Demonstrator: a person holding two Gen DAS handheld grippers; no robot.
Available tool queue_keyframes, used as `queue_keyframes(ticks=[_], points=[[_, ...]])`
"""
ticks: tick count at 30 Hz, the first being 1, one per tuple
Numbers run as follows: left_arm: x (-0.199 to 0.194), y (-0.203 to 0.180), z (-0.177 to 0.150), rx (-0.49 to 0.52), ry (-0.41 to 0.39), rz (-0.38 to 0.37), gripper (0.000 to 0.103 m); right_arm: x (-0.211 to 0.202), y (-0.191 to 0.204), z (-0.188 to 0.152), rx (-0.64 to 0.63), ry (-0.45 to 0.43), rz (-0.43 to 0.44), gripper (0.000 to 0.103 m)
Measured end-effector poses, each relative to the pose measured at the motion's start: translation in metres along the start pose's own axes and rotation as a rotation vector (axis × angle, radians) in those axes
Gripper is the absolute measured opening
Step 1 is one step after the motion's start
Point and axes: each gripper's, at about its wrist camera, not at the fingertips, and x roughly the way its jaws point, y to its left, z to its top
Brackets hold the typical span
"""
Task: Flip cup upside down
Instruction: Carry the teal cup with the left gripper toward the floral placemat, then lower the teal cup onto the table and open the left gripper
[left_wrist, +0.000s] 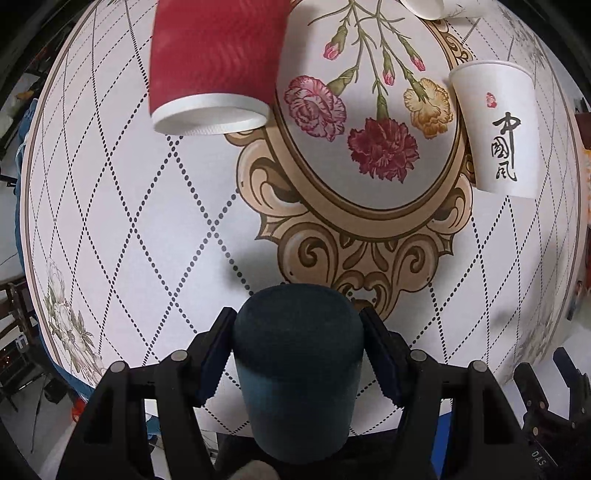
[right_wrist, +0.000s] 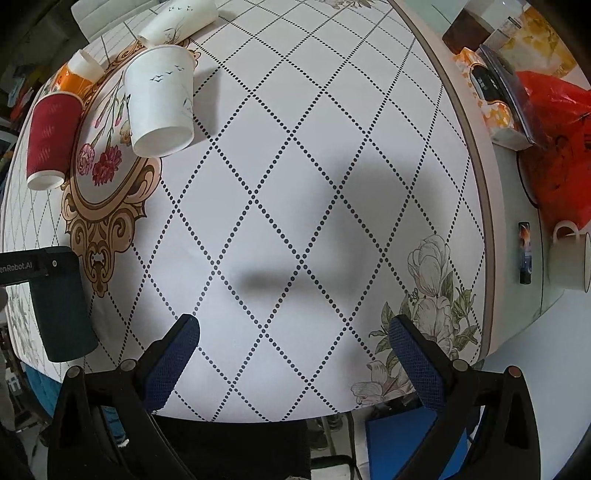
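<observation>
From the left wrist view, the left hand-held gripper (left_wrist: 298, 350) is clamped on a dark teal cup (left_wrist: 297, 365), one pad on each side of its body. What faces the camera looks like a closed, rounded end, so the cup appears to be held with its base away from the hand-held gripper and above the table (left_wrist: 147, 229) (whether it touches the surface cannot be told here). Beyond it a red ribbed cup (left_wrist: 216, 66) and a white cup with black lettering (left_wrist: 496, 125) stand on the printed cloth.

From the right wrist view, the right hand-held gripper (right_wrist: 293, 354) hangs over the table's near edge with its jaws wide apart and nothing between them. At the left border the dark teal cup (right_wrist: 61, 317) shows, wider at the bottom, so it seems already mouth-down at or just above the table. By my judgement the flip is mostly done; setting down and letting go remain.
</observation>
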Motion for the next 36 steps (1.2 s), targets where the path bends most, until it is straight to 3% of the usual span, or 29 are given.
queue_keyframes(ticks=[2, 4, 10, 14, 21, 28, 36], points=[[-0.001, -0.001, 0.001, 0.010, -0.009, 0.003, 0.070, -0.001, -0.003, -0.001, 0.005, -0.001, 0.004, 0.103], [-0.005, -0.001, 0.000, 0.012, -0.012, -0.003, 0.082, -0.003, -0.005, -0.002, 0.011, -0.002, 0.009, 0.103], [-0.024, 0.000, -0.007, 0.028, -0.064, 0.006, 0.086, -0.018, -0.009, -0.006, 0.014, -0.027, 0.020, 0.103], [-0.052, 0.002, -0.027, 0.042, -0.138, 0.038, 0.087, -0.039, -0.005, -0.013, 0.013, -0.060, 0.043, 0.103], [-0.106, 0.017, -0.093, 0.046, -0.251, 0.096, 0.087, -0.091, 0.019, -0.034, -0.015, -0.147, 0.079, 0.103], [-0.157, 0.032, -0.131, 0.026, -0.367, 0.082, 0.087, -0.145, 0.041, -0.057, -0.045, -0.226, 0.118, 0.103], [-0.187, 0.038, -0.166, 0.046, -0.428, 0.045, 0.087, -0.190, 0.051, -0.084, -0.057, -0.291, 0.148, 0.103]])
